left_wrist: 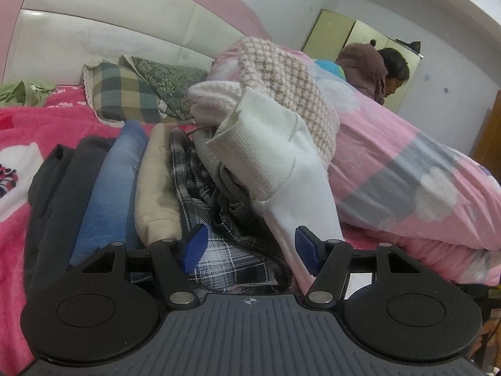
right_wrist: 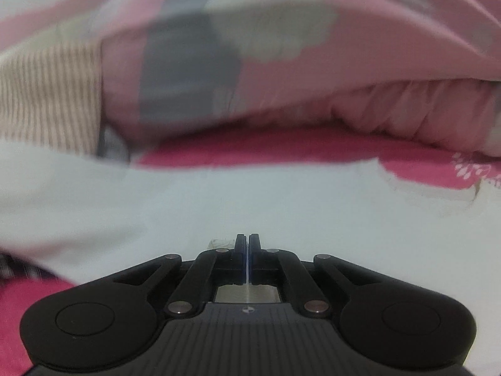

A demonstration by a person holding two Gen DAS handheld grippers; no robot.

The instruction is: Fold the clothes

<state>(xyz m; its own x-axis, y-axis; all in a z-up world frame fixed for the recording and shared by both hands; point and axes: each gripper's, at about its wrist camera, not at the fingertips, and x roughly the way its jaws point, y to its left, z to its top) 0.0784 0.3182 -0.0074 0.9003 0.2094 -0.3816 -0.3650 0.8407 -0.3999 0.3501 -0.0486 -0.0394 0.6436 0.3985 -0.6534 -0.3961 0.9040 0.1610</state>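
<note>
A row of folded clothes lies on the bed: a dark grey piece [left_wrist: 59,188], blue jeans [left_wrist: 109,188], a beige garment [left_wrist: 155,181] and a black-and-white plaid shirt [left_wrist: 225,253]. A white garment [left_wrist: 300,194] with a ribbed cuff [left_wrist: 256,144] hangs over the right end of the pile, under a pink-and-white knit [left_wrist: 281,75]. My left gripper [left_wrist: 252,248] is open just above the plaid shirt, its right pad [left_wrist: 308,250] against the white cloth. My right gripper [right_wrist: 247,250] is shut on the white garment [right_wrist: 250,200], a thin sliver of it between the pads.
A bulky pink quilt with cloud print [left_wrist: 407,169] [right_wrist: 281,47] lies close behind the clothes. Plaid and green pillows [left_wrist: 125,94] lean on the white headboard [left_wrist: 94,25]. A person [left_wrist: 375,69] sits beyond the quilt. A pink blanket [right_wrist: 281,150] covers the bed.
</note>
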